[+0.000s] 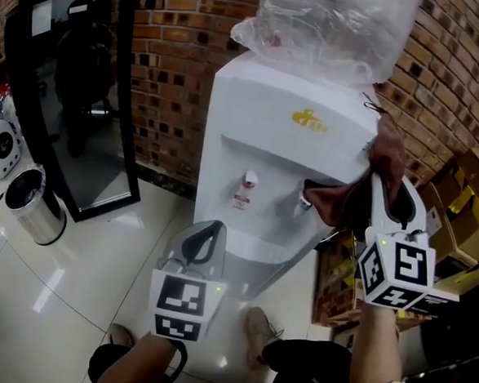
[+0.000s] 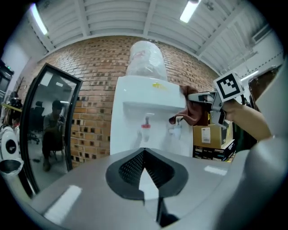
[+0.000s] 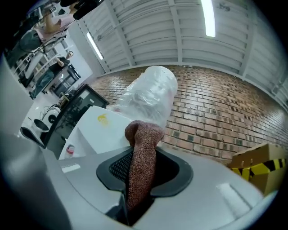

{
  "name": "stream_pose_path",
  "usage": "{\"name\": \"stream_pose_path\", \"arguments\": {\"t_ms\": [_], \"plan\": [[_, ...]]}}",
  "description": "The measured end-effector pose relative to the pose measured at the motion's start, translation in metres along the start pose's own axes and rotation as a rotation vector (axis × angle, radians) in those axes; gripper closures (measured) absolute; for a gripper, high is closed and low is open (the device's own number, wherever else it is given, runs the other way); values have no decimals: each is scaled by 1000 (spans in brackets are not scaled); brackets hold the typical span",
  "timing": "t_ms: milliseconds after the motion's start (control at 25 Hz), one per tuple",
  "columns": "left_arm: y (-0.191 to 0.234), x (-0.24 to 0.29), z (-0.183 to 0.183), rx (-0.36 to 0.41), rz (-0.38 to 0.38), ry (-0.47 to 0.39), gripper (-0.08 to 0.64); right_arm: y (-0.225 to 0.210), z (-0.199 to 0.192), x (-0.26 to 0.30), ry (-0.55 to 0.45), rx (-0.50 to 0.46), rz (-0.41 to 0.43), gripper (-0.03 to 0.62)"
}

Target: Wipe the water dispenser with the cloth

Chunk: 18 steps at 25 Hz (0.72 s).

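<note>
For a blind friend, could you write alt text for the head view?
The right gripper holds a reddish-brown cloth at the right side of a white water dispenser by a brick wall. The left gripper, empty, hangs low before it.

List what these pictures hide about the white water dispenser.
Head view: right side of the tall white water dispenser, behind the reddish-brown knitted cloth.
Head view: top of the clear plastic-wrapped bottle, cut by the upper edge.
Left gripper view: dispenser's base, behind the grey left gripper.
</note>
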<state>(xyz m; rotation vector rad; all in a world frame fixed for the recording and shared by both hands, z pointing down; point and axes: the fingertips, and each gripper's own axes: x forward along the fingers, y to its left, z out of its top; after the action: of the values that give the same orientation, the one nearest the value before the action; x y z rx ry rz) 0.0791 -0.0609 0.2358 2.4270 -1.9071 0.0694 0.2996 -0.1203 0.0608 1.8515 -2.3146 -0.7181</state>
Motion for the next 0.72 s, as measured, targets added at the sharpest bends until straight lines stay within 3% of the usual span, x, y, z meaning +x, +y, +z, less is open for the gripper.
{"name": "stream_pose_path", "arguments": {"t_ms": [200,360,560,720], "plan": [[2,-20,-3,10,24,2,560,3,-1,0,1,-8,29,474],[7,-42,-2,-6,62,-17,560,15,15,-19,-66,16,65,474],[15,-70,3,-18,97,-40,560,88,44,-40,-141,13,260,472],[31,-87,24,38,173,-96,560,171,82,-39,-191,-87,415,472]]}}
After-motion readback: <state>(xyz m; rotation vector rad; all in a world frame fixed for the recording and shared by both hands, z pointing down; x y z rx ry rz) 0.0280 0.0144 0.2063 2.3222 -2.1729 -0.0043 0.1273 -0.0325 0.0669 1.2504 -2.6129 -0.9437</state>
